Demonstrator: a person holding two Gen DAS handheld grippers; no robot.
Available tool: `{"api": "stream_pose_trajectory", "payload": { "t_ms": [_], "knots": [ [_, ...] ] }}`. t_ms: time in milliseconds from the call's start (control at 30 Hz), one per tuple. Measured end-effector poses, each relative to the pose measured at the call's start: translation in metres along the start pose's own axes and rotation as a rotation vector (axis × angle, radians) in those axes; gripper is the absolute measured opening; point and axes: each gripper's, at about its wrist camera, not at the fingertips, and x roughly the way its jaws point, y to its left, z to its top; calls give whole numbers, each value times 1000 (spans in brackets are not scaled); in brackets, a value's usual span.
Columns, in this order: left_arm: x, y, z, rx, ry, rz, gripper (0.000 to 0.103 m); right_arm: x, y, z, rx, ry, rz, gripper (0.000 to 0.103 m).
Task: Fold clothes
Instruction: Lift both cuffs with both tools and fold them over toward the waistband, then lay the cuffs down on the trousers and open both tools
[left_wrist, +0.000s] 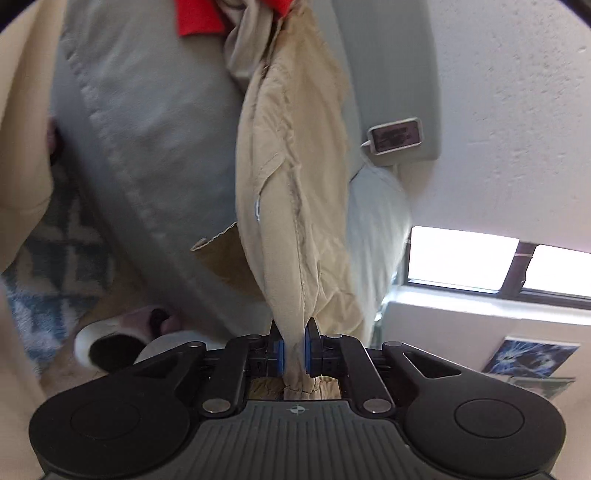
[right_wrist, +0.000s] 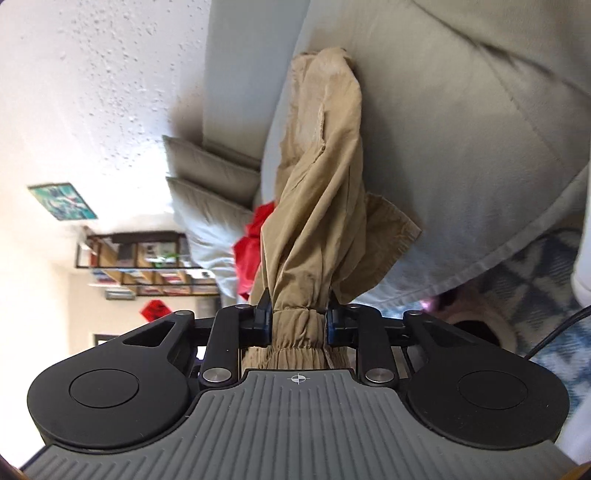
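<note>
A tan garment (left_wrist: 291, 192) with stitched seams hangs stretched over a grey-sheeted bed (left_wrist: 155, 140). In the left wrist view my left gripper (left_wrist: 294, 356) is shut on a thin bunch of its fabric, the blue pads pressing from both sides. In the right wrist view the same tan garment (right_wrist: 317, 199) is twisted and bunched, and my right gripper (right_wrist: 299, 319) is shut on its gathered elastic band. The cloth runs from each gripper out toward the bed. A red garment (left_wrist: 195, 16) lies on the bed beyond; the red garment (right_wrist: 253, 254) also shows behind the tan one.
Grey pillows (right_wrist: 214, 184) lean at the head of the bed. A small white-framed device (left_wrist: 397, 136) lies on the sheet. A blue patterned rug (left_wrist: 48, 266) and a slipper (left_wrist: 110, 339) are on the floor. A window (left_wrist: 498, 266) and a bookshelf (right_wrist: 147, 266) line the walls.
</note>
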Motion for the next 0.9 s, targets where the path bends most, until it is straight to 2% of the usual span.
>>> {"api": "stream_pose_trajectory", "payload": {
  "t_ms": [67,100,133,233,467,633,733,833,900],
  "knots": [
    [7,8,-4,-2,52,102,7,-9,12,-7,-24,20,-114,26],
    [16,8,-2,-13,62,126,7,-10,14,-10,-19,35,-189,26],
    [21,9,0,-21,66,141,7,-10,13,-11,0,48,-252,26],
    [23,4,3,-23,71,136,7,-7,10,-10,22,59,-318,27],
    [6,-28,14,-38,37,85,8,-21,30,3,41,87,-290,34],
    [11,-53,33,-37,3,108,10,-11,58,21,13,80,-312,34],
    [16,-70,52,-30,-29,110,21,-1,72,35,-5,67,-318,34],
    [19,-92,74,25,-105,102,30,13,87,50,-33,47,-319,34],
    [26,-107,97,73,-160,106,43,26,101,65,-80,15,-322,34]
  ]
}}
